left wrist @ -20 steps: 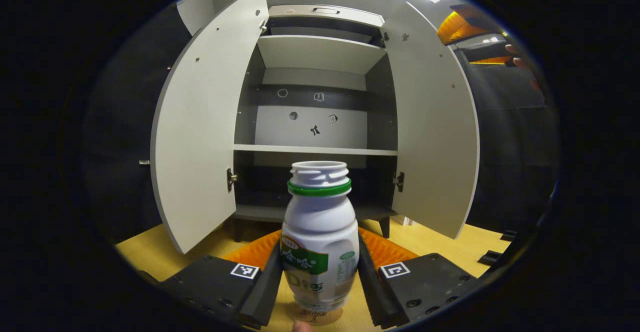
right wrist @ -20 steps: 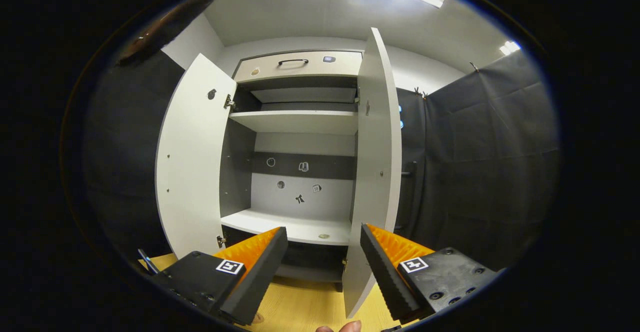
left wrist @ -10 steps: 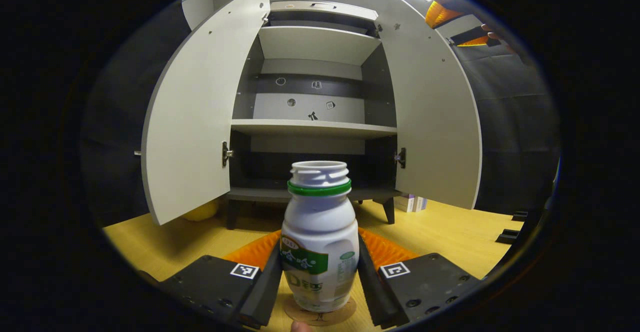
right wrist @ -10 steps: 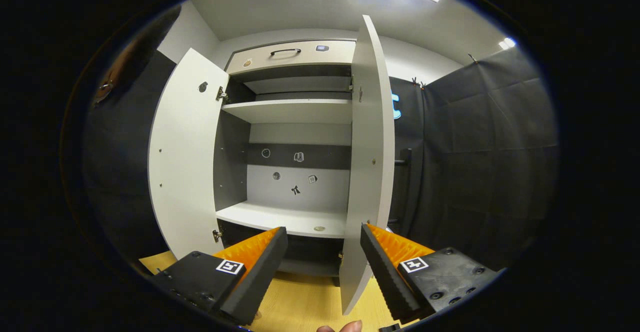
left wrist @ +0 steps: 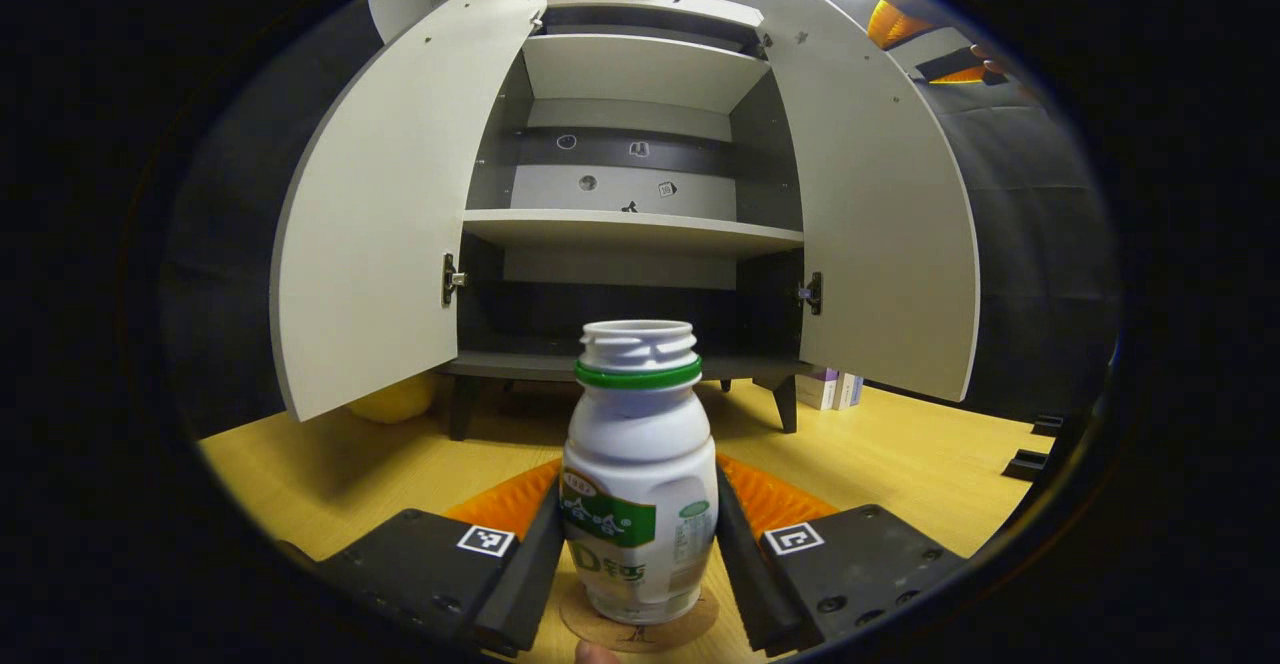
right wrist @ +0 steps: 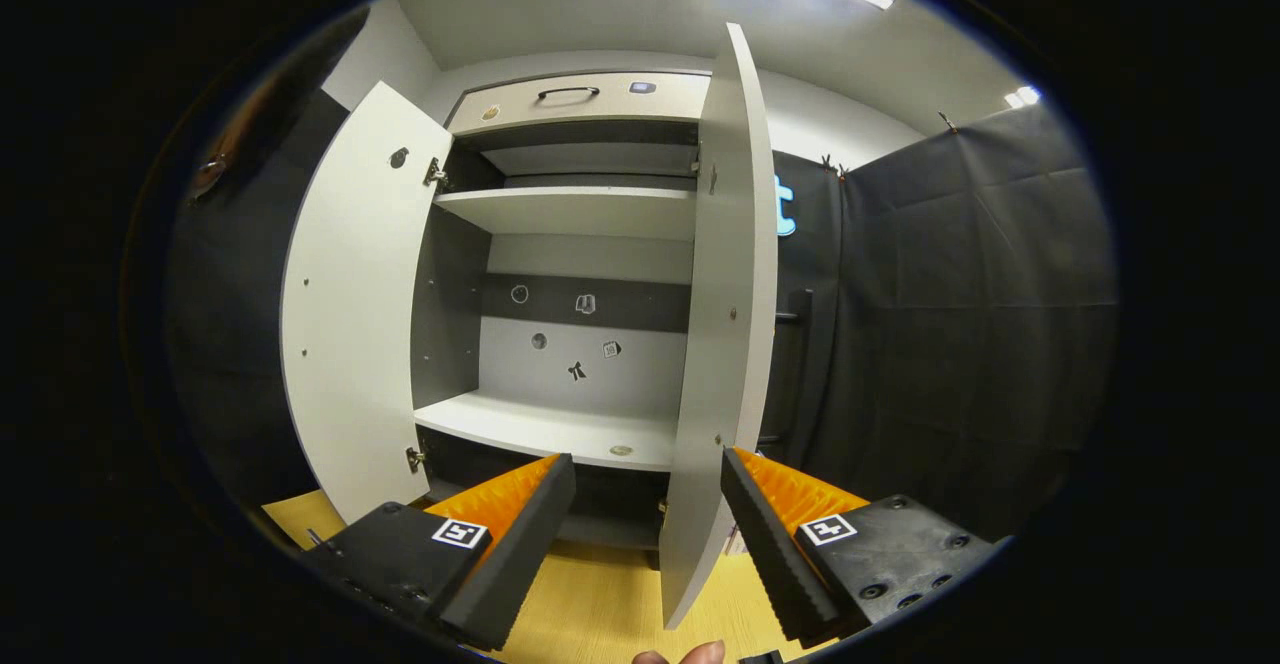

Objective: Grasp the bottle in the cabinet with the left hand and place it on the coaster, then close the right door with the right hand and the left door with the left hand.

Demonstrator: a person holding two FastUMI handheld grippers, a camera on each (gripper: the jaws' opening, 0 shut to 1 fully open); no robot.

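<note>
A white bottle [left wrist: 640, 464] with a green neck ring and green label stands upright, uncapped, between the fingers of my left gripper [left wrist: 640, 564], which is shut on its lower body. Its base meets a round brown coaster [left wrist: 640, 629] on the wooden surface. Behind it the grey cabinet [left wrist: 630, 229] stands with its left door [left wrist: 370, 204] and right door [left wrist: 880, 204] both swung open. My right gripper [right wrist: 645, 544] is open and holds nothing. It sits just before the right door [right wrist: 725, 324], seen edge-on between its fingers. That gripper [left wrist: 920, 39] also appears high at the right in the left gripper view.
The cabinet stands on short legs on a yellow wooden surface [left wrist: 900, 454]. A yellow object [left wrist: 400, 399] lies under its left side and small boxes [left wrist: 830, 389] under its right. A drawer with a handle [right wrist: 580, 99] tops the cabinet. Black cloth walls close in both sides.
The left gripper has lowered with the bottle, and more of the coaster shows under it. The right gripper has shifted so the right door's edge sits further left in its view.
</note>
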